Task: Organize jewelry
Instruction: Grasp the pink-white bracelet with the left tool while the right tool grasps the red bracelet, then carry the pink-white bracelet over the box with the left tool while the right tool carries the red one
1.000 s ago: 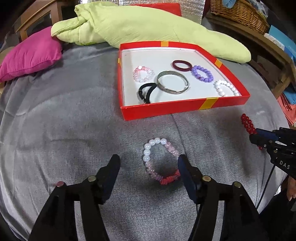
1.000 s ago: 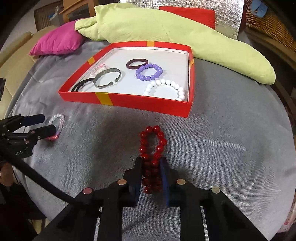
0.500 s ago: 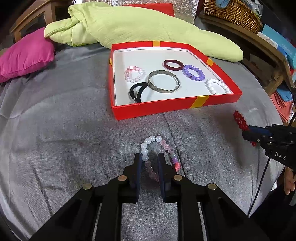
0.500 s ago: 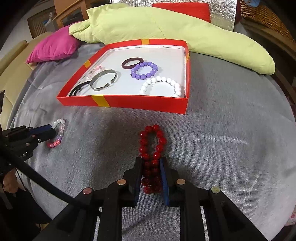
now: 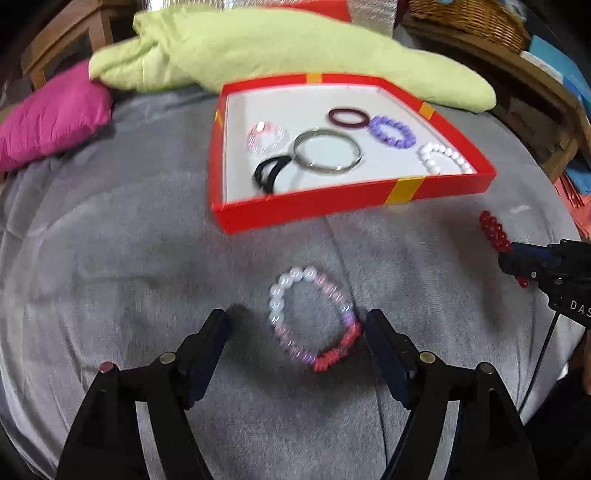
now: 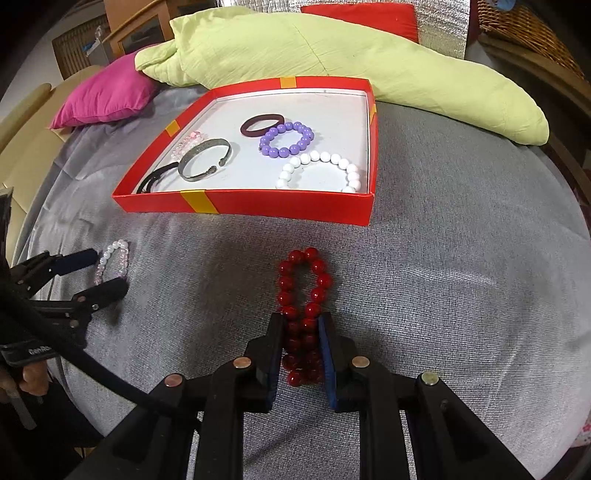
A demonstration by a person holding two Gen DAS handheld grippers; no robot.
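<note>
A pink-and-white bead bracelet [image 5: 314, 319] lies flat on the grey cloth between the fingers of my left gripper [image 5: 295, 328], which is open around it. It also shows in the right wrist view [image 6: 112, 260], beside the left gripper [image 6: 98, 273]. My right gripper [image 6: 302, 334] is shut on a red bead bracelet [image 6: 303, 291], squeezed into a long loop. The red bracelet [image 5: 495, 230] and right gripper [image 5: 517, 256] show at the right of the left wrist view. A red box [image 5: 332, 212] [image 6: 258, 203] holds several bracelets.
A lime green pillow [image 6: 332, 55] lies behind the box and a magenta pillow [image 5: 48, 122] at far left. Wicker baskets [image 5: 469, 18] and wooden furniture stand at the back right. Grey cloth [image 6: 461, 258] covers the rounded surface.
My left gripper had shut on the pink-and-white bracelet half a second ago and has now opened; the bracelet lies round on the cloth again. My right gripper stays shut on the red bracelet.
</note>
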